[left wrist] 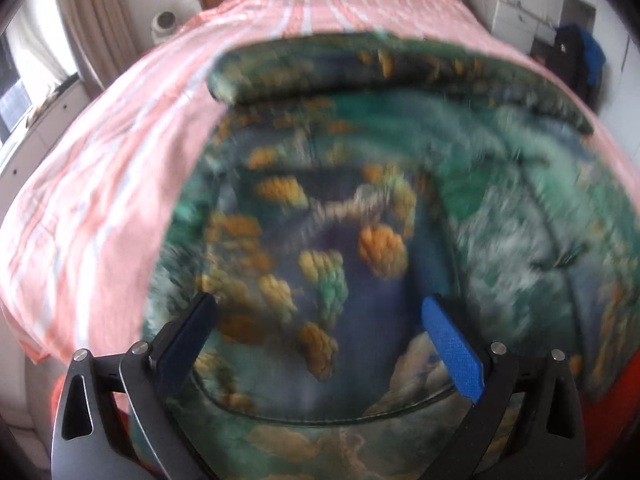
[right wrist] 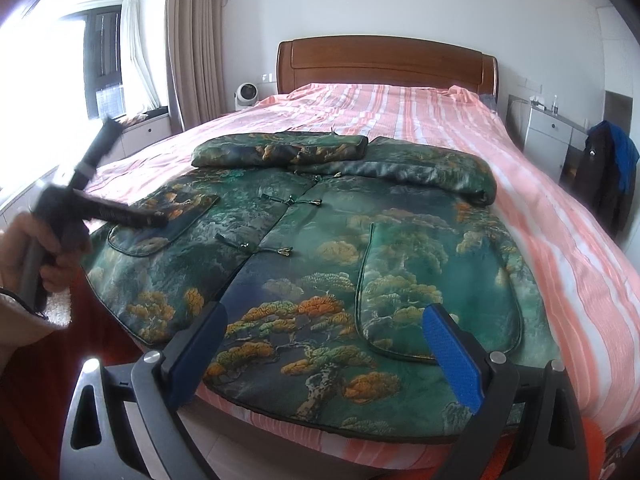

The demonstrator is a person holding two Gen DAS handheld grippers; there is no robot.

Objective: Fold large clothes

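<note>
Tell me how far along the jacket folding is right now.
Early on. Done: both sleeves lie folded across the top of the jacket, which is spread flat on the bed. In hand: nothing; the left gripper and right gripper hover open over its lower half. Left: folding the body itself, probably starting from the hem.

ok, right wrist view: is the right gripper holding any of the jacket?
No, the right gripper is open above the green jacket, with no cloth between its fingers.

blurred green jacket (left wrist: 360,208), open hand-held gripper (left wrist: 320,320)
</note>
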